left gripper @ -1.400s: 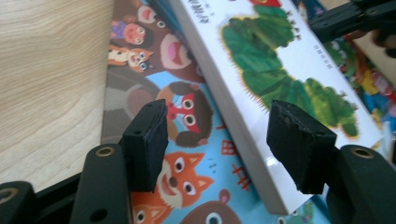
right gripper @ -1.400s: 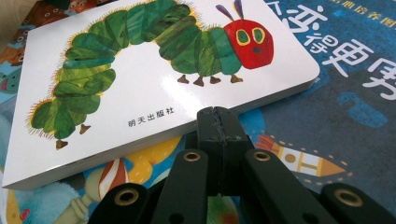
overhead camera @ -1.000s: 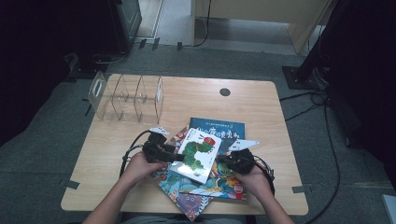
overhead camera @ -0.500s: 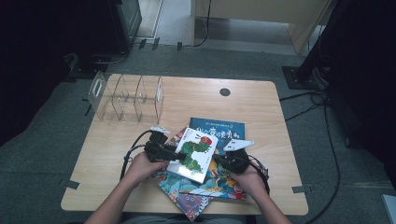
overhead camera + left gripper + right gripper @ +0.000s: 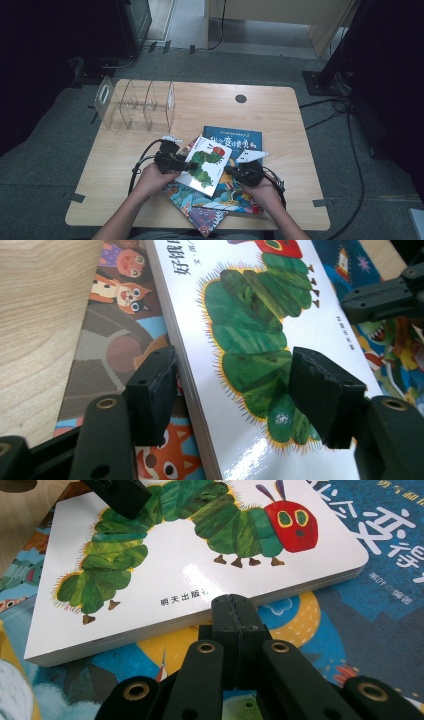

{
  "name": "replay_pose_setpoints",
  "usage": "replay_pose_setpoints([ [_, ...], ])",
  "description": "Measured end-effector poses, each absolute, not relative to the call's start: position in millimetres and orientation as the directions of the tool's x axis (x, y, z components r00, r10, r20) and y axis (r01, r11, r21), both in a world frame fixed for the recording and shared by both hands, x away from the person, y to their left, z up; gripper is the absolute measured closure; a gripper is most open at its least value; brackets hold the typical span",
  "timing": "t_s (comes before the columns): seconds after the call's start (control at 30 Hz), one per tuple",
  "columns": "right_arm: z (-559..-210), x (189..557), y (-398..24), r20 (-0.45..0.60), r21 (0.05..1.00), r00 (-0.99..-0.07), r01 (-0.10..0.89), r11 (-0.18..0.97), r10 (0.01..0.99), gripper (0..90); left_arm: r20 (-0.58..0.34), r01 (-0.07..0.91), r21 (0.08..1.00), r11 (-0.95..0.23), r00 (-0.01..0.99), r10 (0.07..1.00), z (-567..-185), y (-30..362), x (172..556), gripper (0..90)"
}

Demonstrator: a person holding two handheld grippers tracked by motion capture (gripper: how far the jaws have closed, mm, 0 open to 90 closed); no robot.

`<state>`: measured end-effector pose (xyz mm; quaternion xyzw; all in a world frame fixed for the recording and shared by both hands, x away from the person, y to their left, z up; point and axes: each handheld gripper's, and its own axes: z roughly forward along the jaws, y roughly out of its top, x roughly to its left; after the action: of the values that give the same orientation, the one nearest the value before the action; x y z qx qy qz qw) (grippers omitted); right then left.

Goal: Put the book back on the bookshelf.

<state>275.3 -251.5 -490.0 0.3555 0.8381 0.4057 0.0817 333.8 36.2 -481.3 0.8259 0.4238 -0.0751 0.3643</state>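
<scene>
Lifting: caterpillar book (image 5: 205,164) off the book pile (image 5: 220,200).
Left tongs (image 5: 250,385): closing astride its edge.
Right tongs (image 5: 233,611): shut, nudging its side.
Next: clamp, raise.

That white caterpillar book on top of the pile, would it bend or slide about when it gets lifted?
The caterpillar book looks like a thick board book with a stout edge, so it probably stays stiff. Its cover shines with glare, so it may be slippery between the pads of the left hand-held gripper. Lying on other glossy books, it could slide when nudged.
</scene>
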Motion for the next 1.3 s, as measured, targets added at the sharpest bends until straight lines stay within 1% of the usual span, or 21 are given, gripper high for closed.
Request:
replay_pose_setpoints([
  [0.1, -490, 275, -250, 0.151, 0.736, -0.729, 0.534, 0.416, 0.667, 90.0, -0.471, 0.791, 0.503, -0.349, 0.589, 0.657, -480, 39, 339, 43.0],
  [0.17, -490, 275, -250, 0.15, 0.735, -0.728, 0.534, 0.418, 0.669, 90.0, -0.477, 0.799, 0.491, -0.346, 0.58, 0.661, -479, 39, 340, 45.5],
  [0.3, -489, 275, -249, 0.138, 0.735, -0.731, 0.528, 0.426, 0.668, 90.0, -0.455, 0.798, 0.471, -0.375, 0.584, 0.672, -474, 36, 342, 45.4],
  [0.47, -489, 275, -246, 0.129, 0.738, -0.731, 0.522, 0.428, 0.67, 90.0, -0.45, 0.804, 0.453, -0.386, 0.58, 0.679, -467, 37, 346, 46.2],
  [0.53, -489, 276, -246, 0.125, 0.739, -0.733, 0.519, 0.43, 0.669, 90.0, -0.44, 0.797, 0.463, -0.387, 0.586, 0.68, -461, 36, 346, 47.3],
  [0.63, -489, 276, -246, 0.125, 0.738, -0.732, 0.52, 0.43, 0.67, 90.0, -0.456, 0.794, 0.485, -0.366, 0.587, 0.669, -449, 39, 347, 48.5],
  [0.7, -489, 276, -245, 0.126, 0.738, -0.732, 0.52, 0.429, 0.67, 90.0, -0.469, 0.787, 0.508, -0.348, 0.593, 0.654, -440, 41, 347, 51.5],
  [0.8, -490, 277, -245, 0.125, 0.741, -0.733, 0.517, 0.428, 0.668, 90.0, -0.491, 0.789, 0.519, -0.329, 0.59, 0.64, -429, 41, 348, 55.2],
  [0.87, -490, 277, -244, 0.129, 0.74, -0.732, 0.52, 0.426, 0.669, 89.9, -0.474, 0.782, 0.522, -0.341, 0.598, 0.646, -421, 37, 348, 58.6],
  [0.93, -490, 277, -245, 0.132, 0.739, -0.734, 0.521, 0.427, 0.667, 89.9, -0.43, 0.772, 0.516, -0.371, 0.608, 0.667, -417, 32, 347, 62.6],
  [1.0, -490, 277, -245, 0.13, 0.741, -0.735, 0.518, 0.428, 0.665, 89.9, -0.41, 0.779, 0.492, -0.388, 0.601, 0.686, -415, 29, 349, 63.5],
  [1.07, -490, 277, -245, 0.13, 0.741, -0.738, 0.516, 0.429, 0.663, 89.9, -0.434, 0.793, 0.474, -0.384, 0.589, 0.681, -415, 31, 352, 65.2],
  [1.13, -490, 277, -245, 0.128, 0.742, -0.739, 0.514, 0.431, 0.662, 89.8, -0.483, 0.806, 0.47, -0.359, 0.576, 0.659, -412, 34, 354, 67.0],
  [1.17, -490, 278, -245, 0.128, 0.742, -0.74, 0.514, 0.431, 0.661, 89.8, -0.485, 0.8, 0.479, -0.362, 0.584, 0.65, -410, 33, 353, 68.6],
  [1.27, -491, 278, -246, 0.132, 0.745, -0.74, 0.512, 0.426, 0.659, 89.7, -0.492, 0.782, 0.497, -0.375, 0.61, 0.621, -404, 30, 349, 69.2],
  [1.3, -491, 278, -247, 0.132, 0.746, -0.74, 0.513, 0.426, 0.659, 89.7, -0.51, 0.783, 0.483, -0.392, 0.616, 0.6, -403, 29, 349, 69.5],
])
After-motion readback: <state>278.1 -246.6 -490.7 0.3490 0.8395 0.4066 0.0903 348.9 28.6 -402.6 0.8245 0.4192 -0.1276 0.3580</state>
